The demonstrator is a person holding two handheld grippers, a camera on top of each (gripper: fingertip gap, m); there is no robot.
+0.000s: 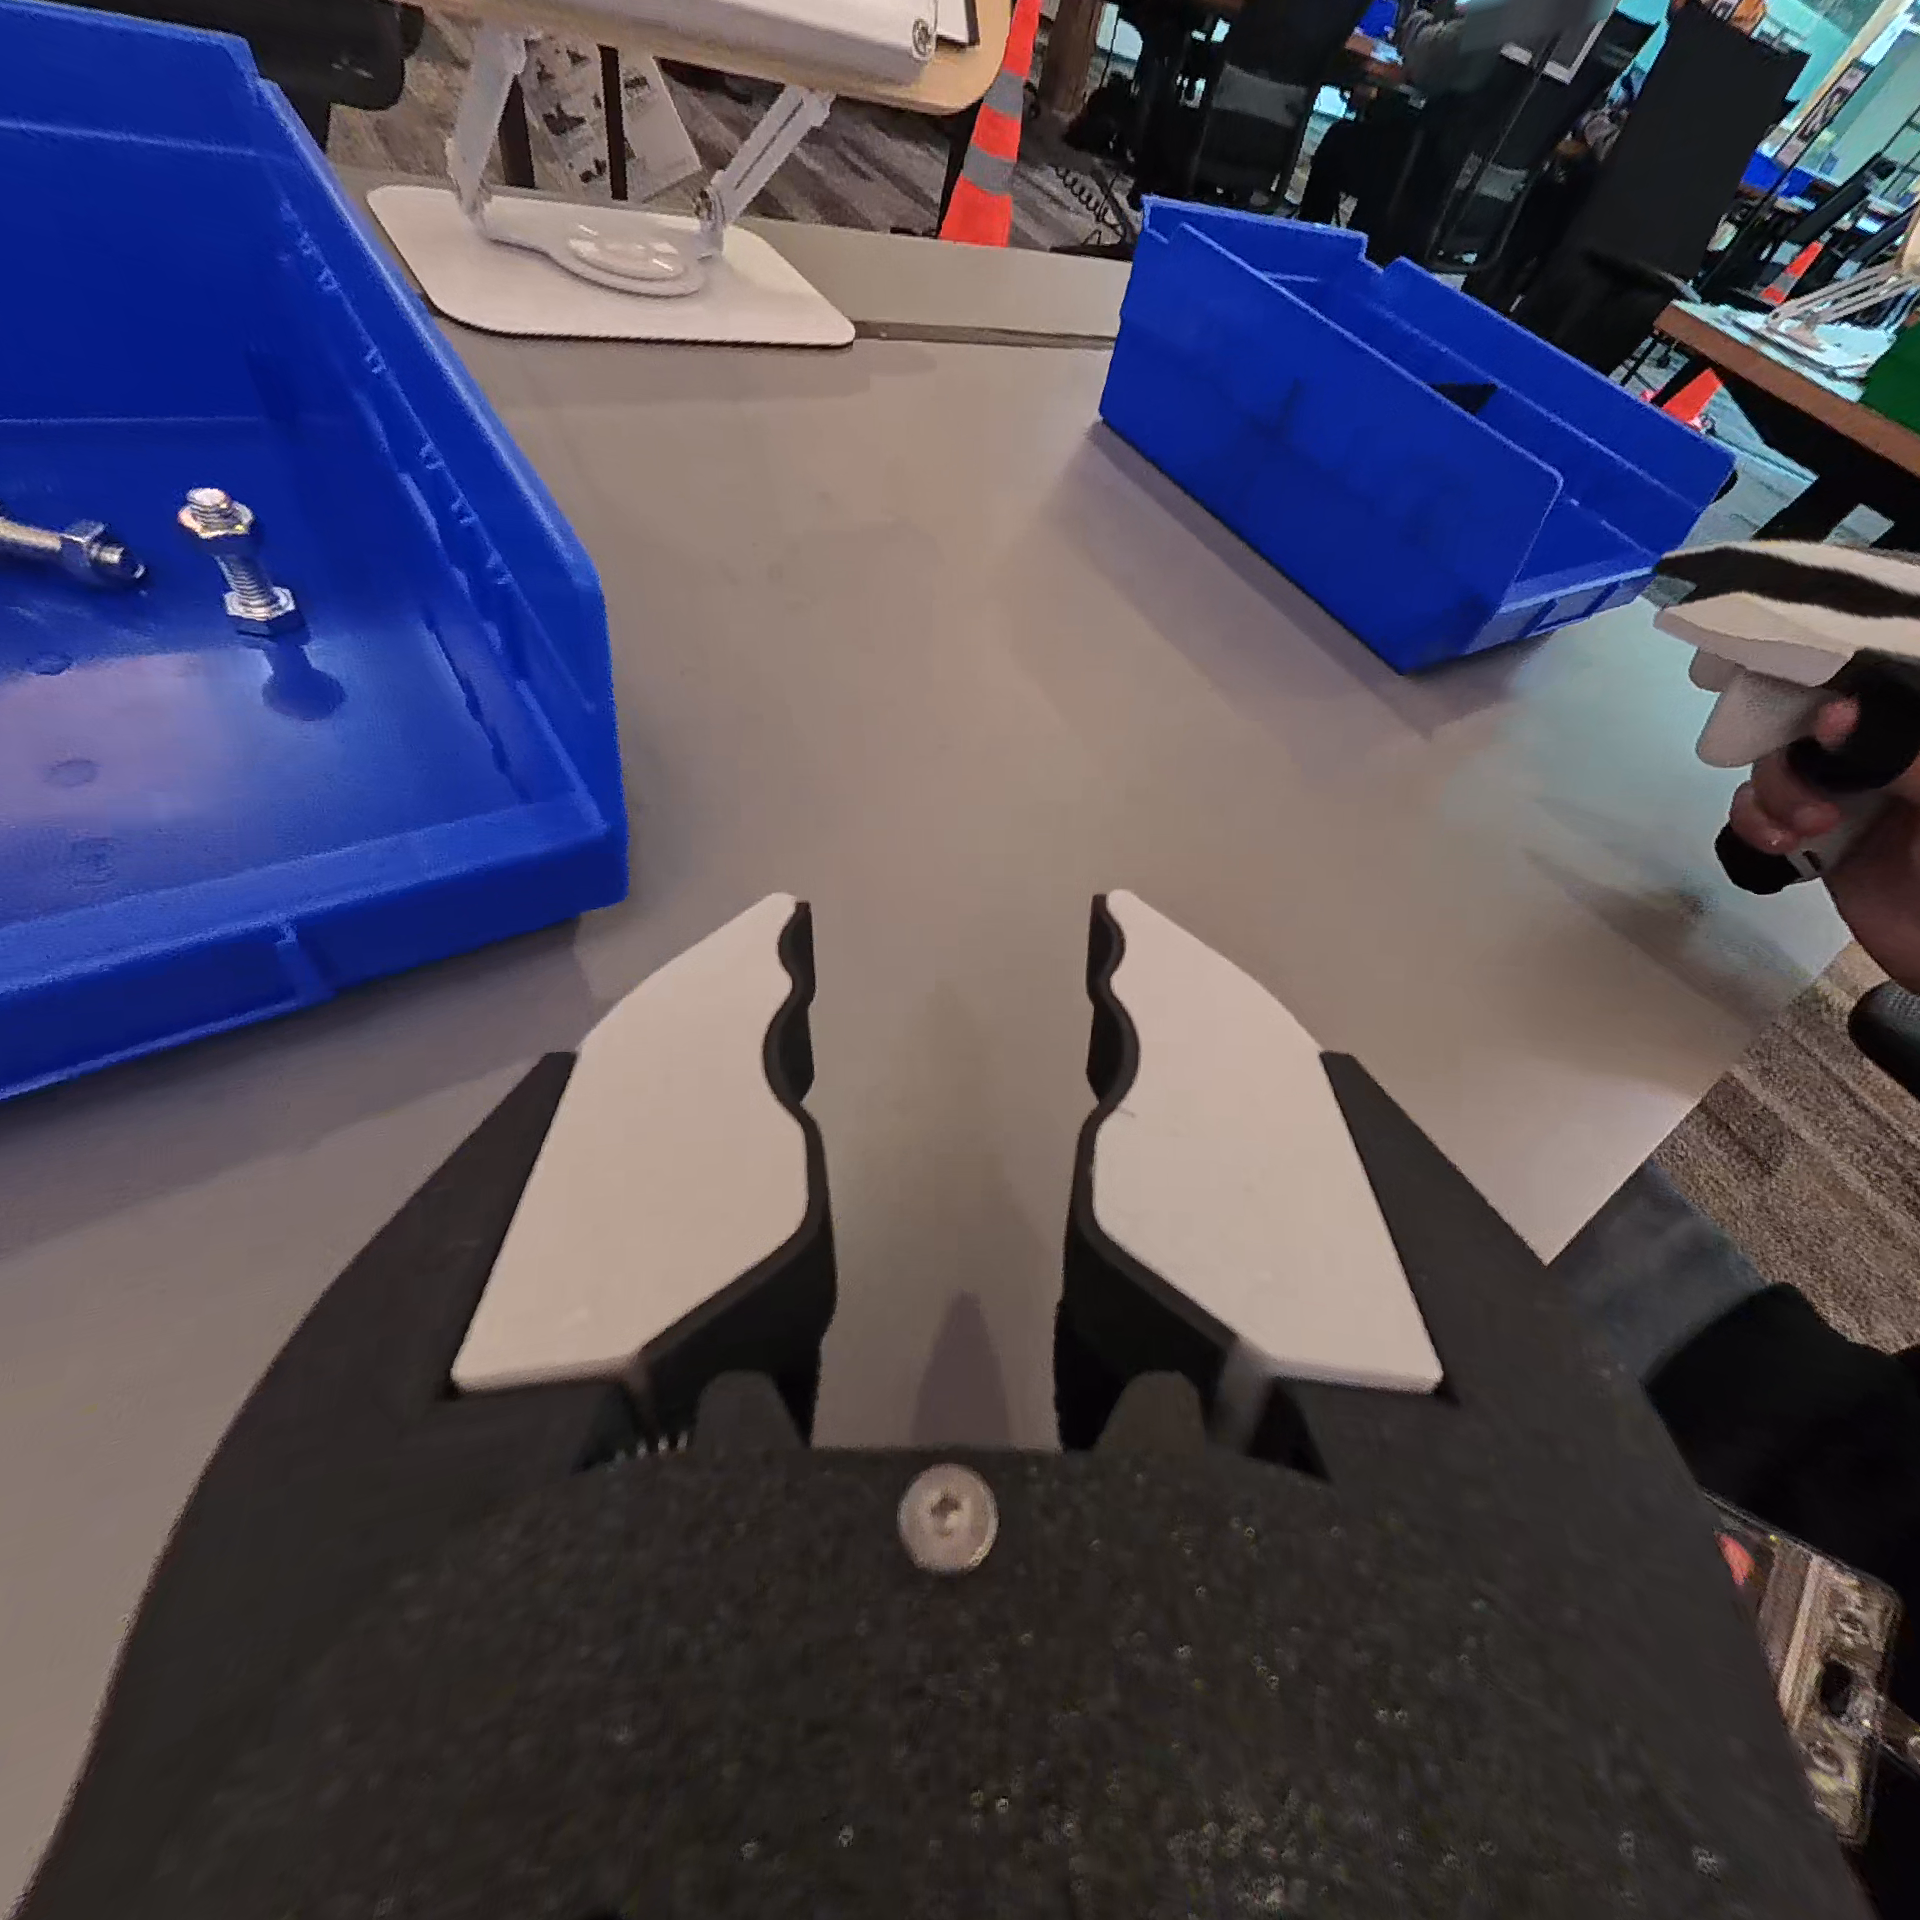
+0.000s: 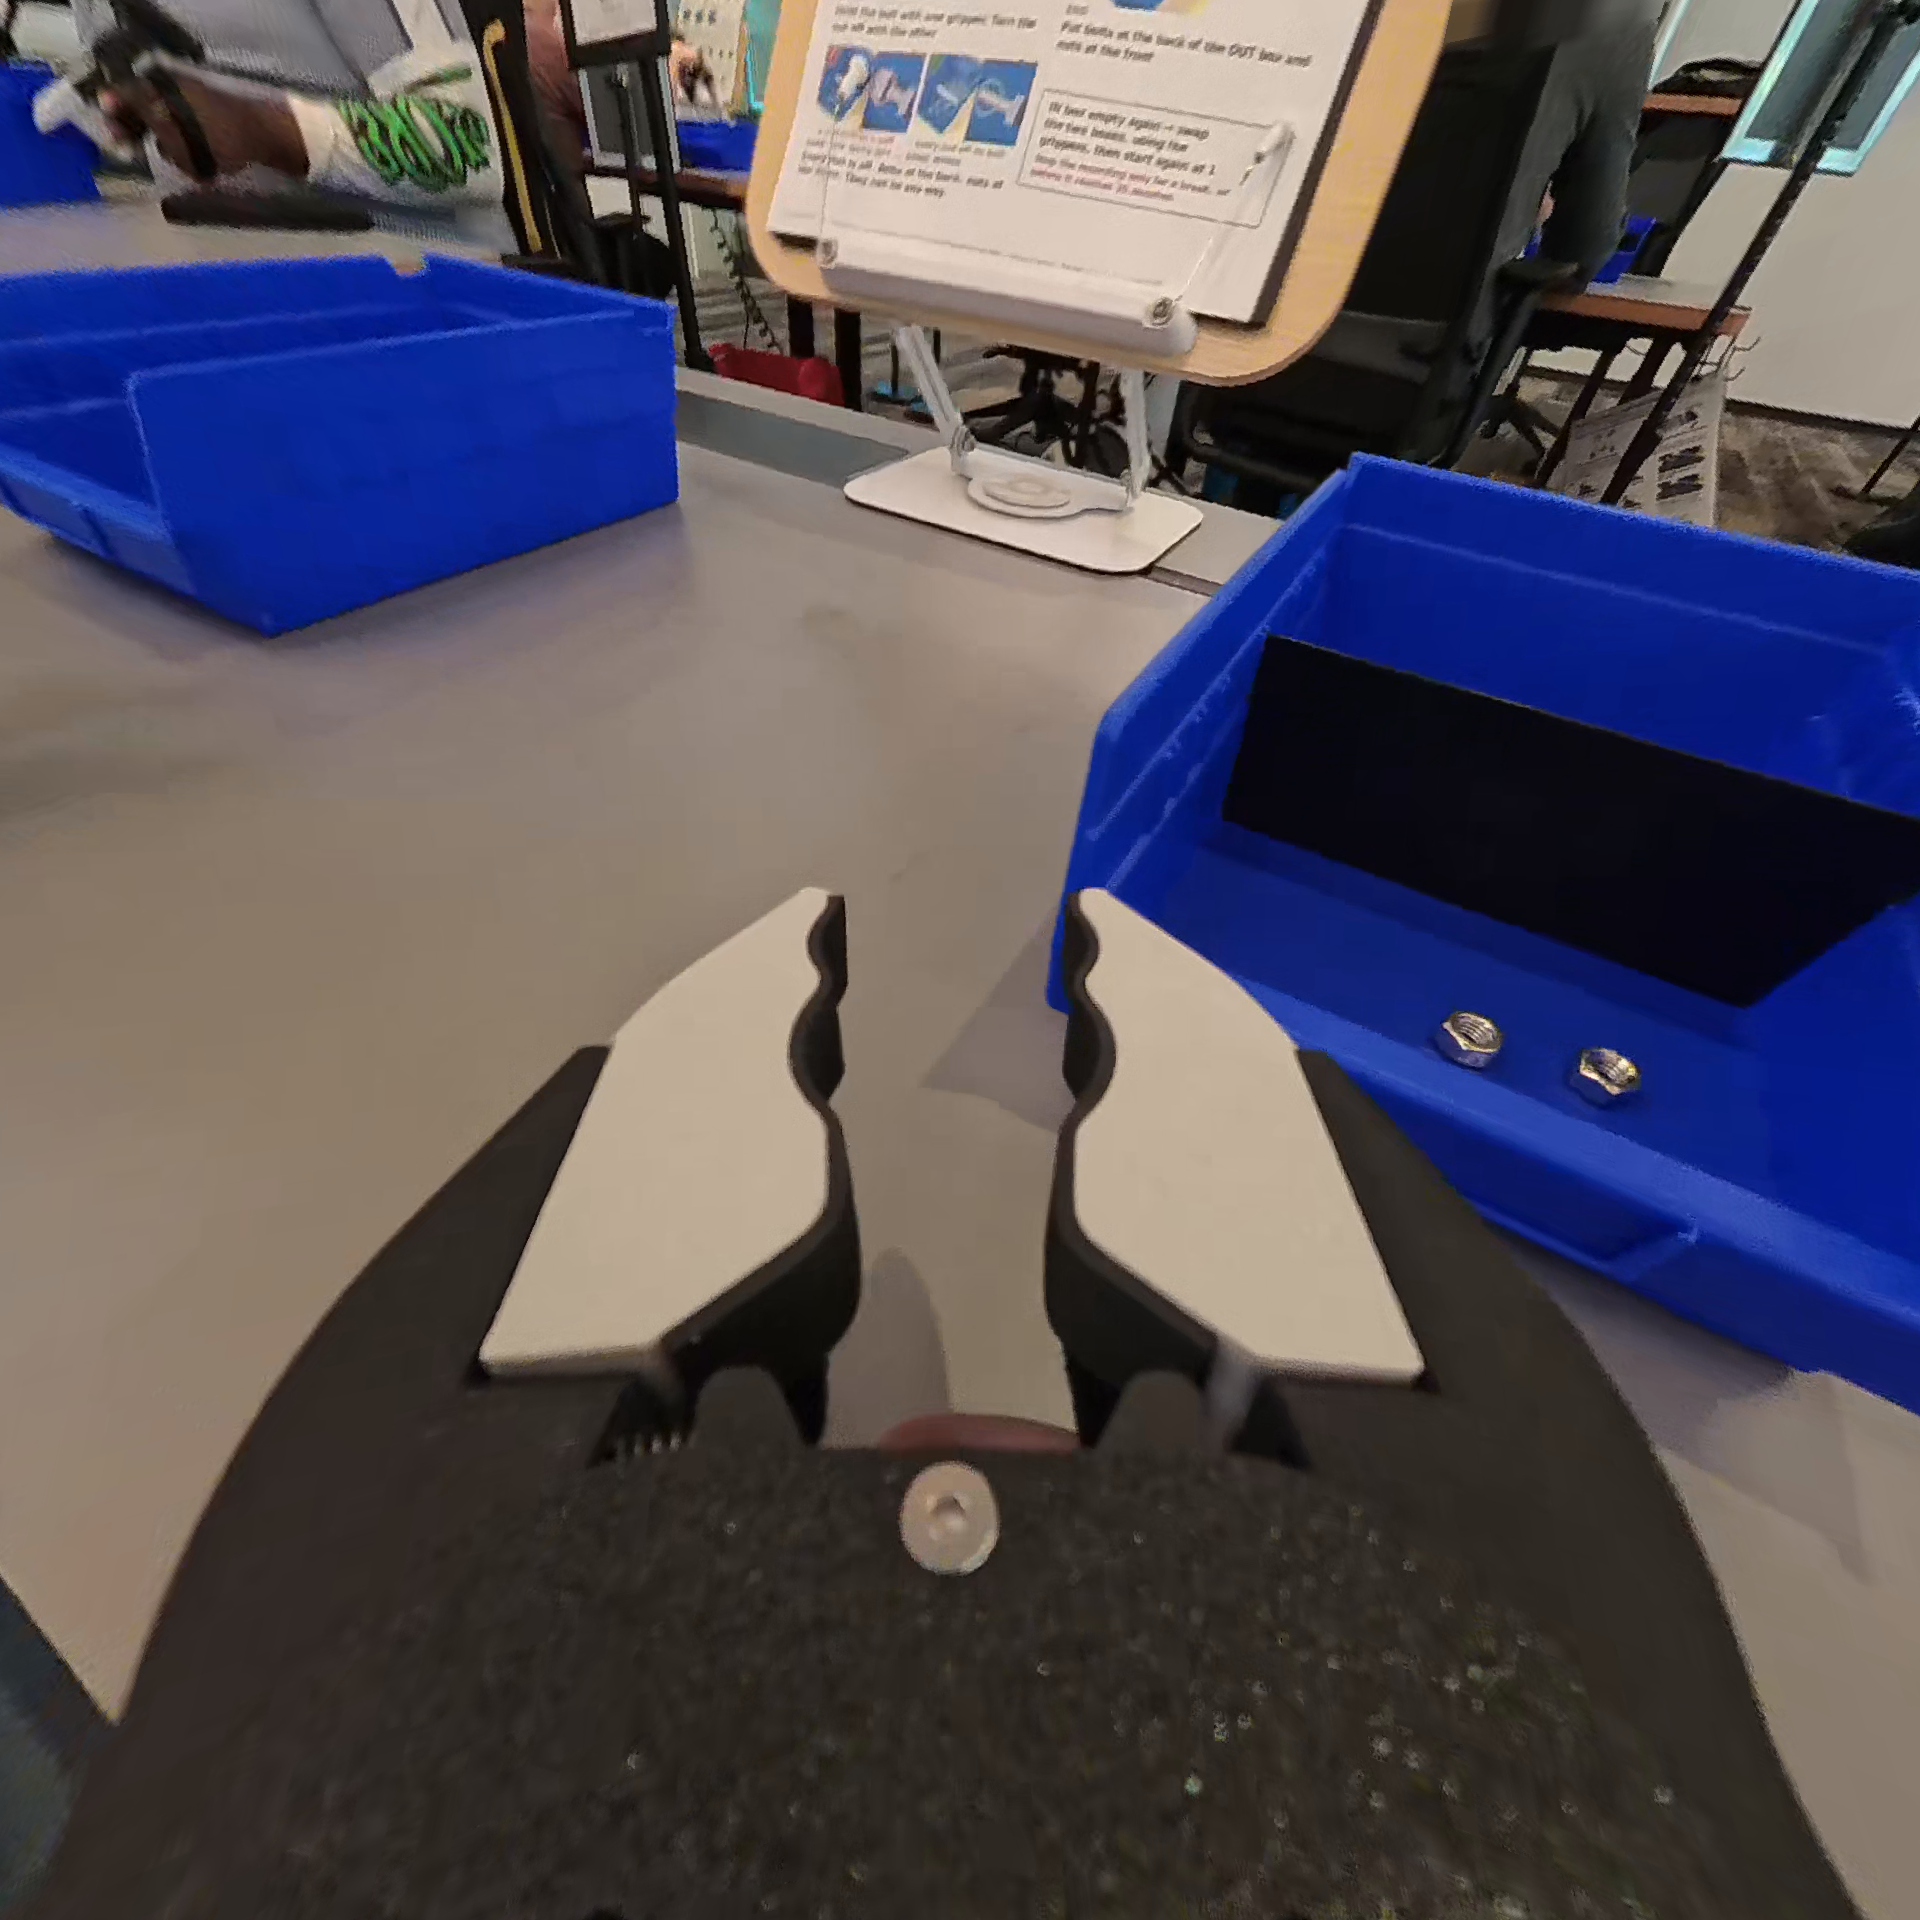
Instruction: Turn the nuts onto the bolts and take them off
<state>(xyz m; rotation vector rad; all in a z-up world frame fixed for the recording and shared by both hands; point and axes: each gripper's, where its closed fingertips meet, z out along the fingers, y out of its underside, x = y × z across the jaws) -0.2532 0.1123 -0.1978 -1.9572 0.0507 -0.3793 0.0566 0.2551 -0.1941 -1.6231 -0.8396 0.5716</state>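
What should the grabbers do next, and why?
Probably move the left gripper left into the bin to pick up the bolt that still has a nut on it. Both grippers are open and empty, the right gripper too. Two loose nuts already lie in the other bin, so this bolt seems to be next for unscrewing.

Both cams sit low over the grey table (image 1: 935, 623), looking forward toward the white document stand (image 2: 1023, 499). Left wrist view faces it from its right-front, right wrist view from its left-front, closer. Both views share the stand (image 1: 613, 270) and the table.
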